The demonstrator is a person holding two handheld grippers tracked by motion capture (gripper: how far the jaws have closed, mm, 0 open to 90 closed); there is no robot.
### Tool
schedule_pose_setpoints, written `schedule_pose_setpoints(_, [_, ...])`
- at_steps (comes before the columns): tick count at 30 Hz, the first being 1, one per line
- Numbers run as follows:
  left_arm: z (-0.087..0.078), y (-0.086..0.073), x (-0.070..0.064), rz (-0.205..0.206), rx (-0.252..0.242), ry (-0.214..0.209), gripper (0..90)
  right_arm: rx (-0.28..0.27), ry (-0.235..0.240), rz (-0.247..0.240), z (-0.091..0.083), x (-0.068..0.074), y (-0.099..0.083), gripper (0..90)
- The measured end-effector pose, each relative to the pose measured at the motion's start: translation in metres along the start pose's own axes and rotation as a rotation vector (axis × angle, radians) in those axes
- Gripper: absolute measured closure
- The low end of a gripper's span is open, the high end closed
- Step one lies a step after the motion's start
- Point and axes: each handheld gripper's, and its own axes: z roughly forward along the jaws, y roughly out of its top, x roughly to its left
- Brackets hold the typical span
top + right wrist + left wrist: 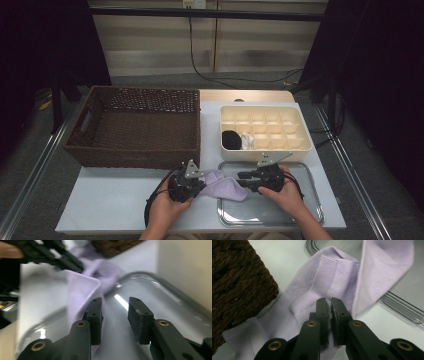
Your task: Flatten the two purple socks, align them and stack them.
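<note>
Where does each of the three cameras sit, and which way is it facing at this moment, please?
High view: above the person's side, looking forward and down on the table; both hands and grippers show.
Left gripper view: rides the left gripper, jaws nearly shut on the lilac sock beside the wicker basket.
Right gripper view: rides the right gripper, jaws open over the metal tray.
Shared: sock, tray and basket appear in all three.

Pale table [115, 200], brown wicker basket [135, 127], cream divided box [265, 127], metal tray [280, 212], lilac sock [222, 184] partly on it
</note>
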Motion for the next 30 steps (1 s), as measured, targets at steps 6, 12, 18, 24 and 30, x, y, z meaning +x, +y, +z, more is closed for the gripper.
schedule_pose_setpoints(6, [0.000, 0.000, -0.001, -0.005, -0.004, 0.002, 81.6, 0.009, 0.054, -0.012, -0.003, 0.018, -0.009, 62.9])
schedule_pose_setpoints(12, [-0.001, 0.000, -0.001, -0.015, 0.000, 0.010, 76.9, 0.042, 0.076, -0.031, -0.001, 0.026, -0.010, 71.2])
schedule_pose_setpoints(18, [-0.009, 0.005, 0.009, -0.048, -0.059, 0.020, 61.9, 0.079, 0.111, -0.057, 0.003, 0.027, -0.009, 86.8])
schedule_pose_setpoints(24, [0.000, 0.012, 0.010, -0.034, -0.072, -0.027, 51.7, 0.096, 0.119, -0.076, 0.005, 0.029, -0.008, 90.0])
schedule_pose_setpoints(30, [0.014, 0.014, 0.007, 0.012, -0.029, -0.038, 57.3, 0.098, 0.118, -0.079, 0.006, 0.028, -0.007, 90.0])
